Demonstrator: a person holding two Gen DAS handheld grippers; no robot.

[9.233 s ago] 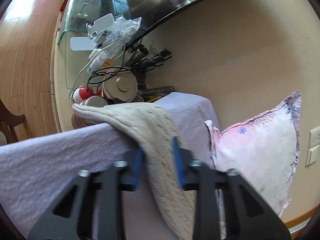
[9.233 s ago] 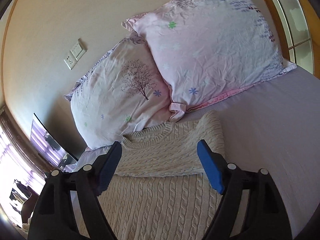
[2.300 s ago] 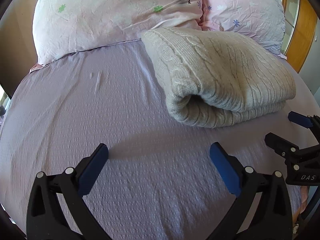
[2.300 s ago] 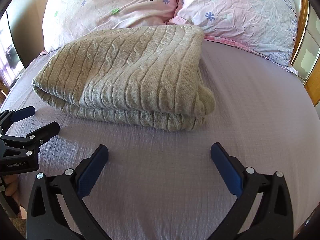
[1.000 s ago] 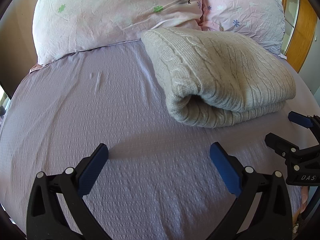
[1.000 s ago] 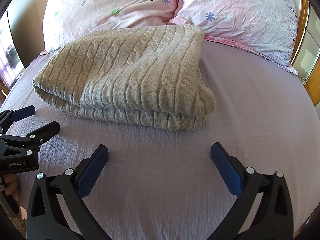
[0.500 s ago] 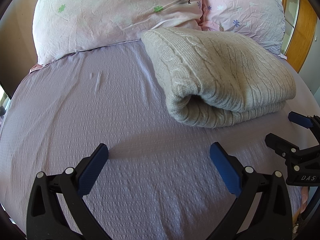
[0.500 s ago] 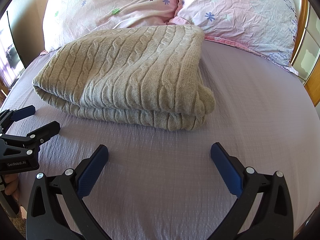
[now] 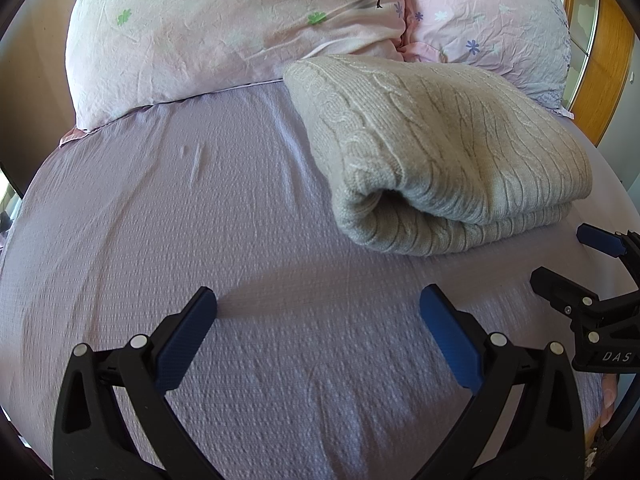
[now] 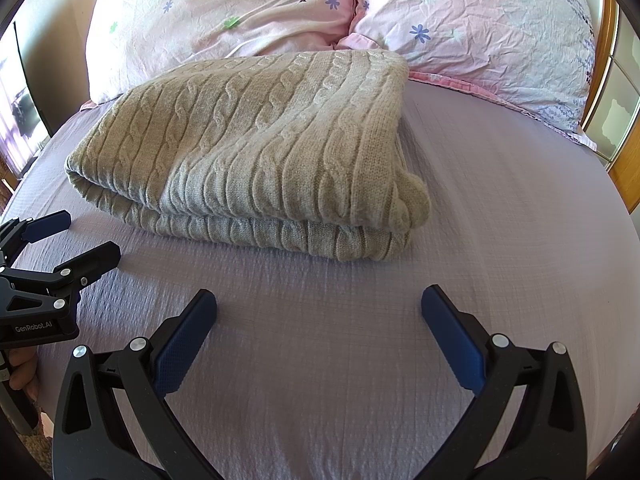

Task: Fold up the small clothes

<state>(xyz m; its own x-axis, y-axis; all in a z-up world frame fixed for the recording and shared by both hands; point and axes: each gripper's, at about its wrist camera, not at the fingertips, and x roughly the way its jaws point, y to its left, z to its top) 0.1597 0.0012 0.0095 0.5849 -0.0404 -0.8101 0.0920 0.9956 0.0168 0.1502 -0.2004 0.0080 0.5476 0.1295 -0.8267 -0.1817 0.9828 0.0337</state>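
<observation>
A beige cable-knit sweater (image 9: 444, 160) lies folded in a thick rectangle on the lilac bed sheet (image 9: 200, 220), just in front of the pillows; it also shows in the right wrist view (image 10: 260, 148). My left gripper (image 9: 318, 312) is open and empty, low over the sheet to the left of and short of the sweater. My right gripper (image 10: 318, 312) is open and empty, over the sheet in front of the sweater. Each gripper shows at the edge of the other's view, the right gripper (image 9: 568, 256) and the left gripper (image 10: 76, 236), both open.
Two pink flowered pillows (image 10: 224, 16) (image 10: 492, 28) lean at the head of the bed behind the sweater. A wooden window frame (image 9: 600, 60) stands to the right. A dark screen edge (image 10: 24, 92) is at the far left.
In the last second nothing has moved. Nine seconds ago my left gripper was shut on the sweater, lifting it; now the sweater lies folded and both grippers are open and drawn back.
</observation>
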